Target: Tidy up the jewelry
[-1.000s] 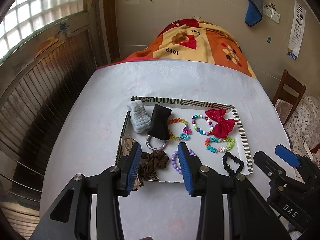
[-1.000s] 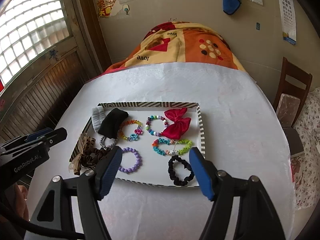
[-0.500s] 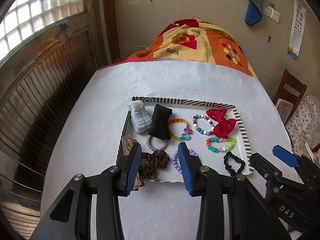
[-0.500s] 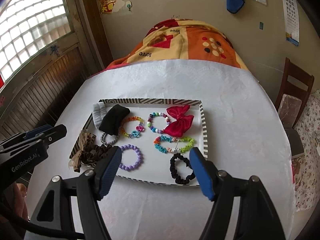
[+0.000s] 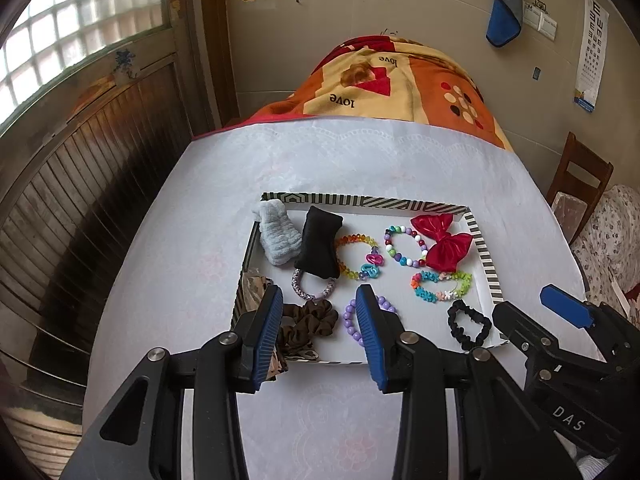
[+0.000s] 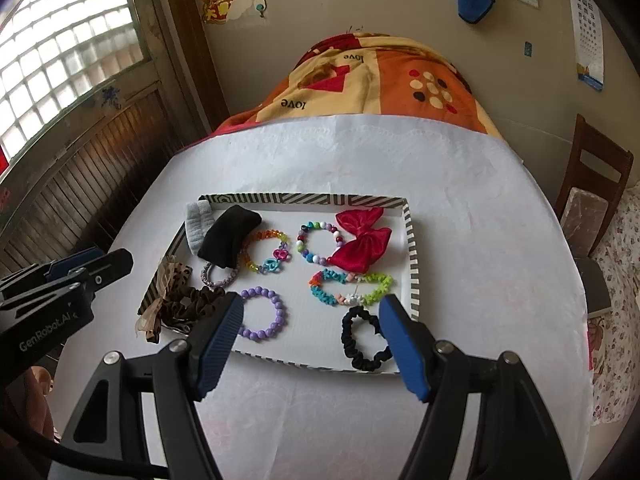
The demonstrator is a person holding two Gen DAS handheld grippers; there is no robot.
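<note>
Striped tray [image 6: 412, 240] of bracelets, scrunchies

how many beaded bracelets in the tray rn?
4. Rainbow bracelet beside the black pouch; multicolour one touching the red bow; purple one at the front; spiky turquoise-green one right of centre. None seems hidden.

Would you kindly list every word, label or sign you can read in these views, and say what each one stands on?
"love": printed upside down on the orange blanket.
"DAS": on the right gripper body, left wrist view.
"GenRobot.AI": on the left gripper body, right wrist view.
Eye chart on the wall: only a top "E" is legible; lower rows too small.
</note>
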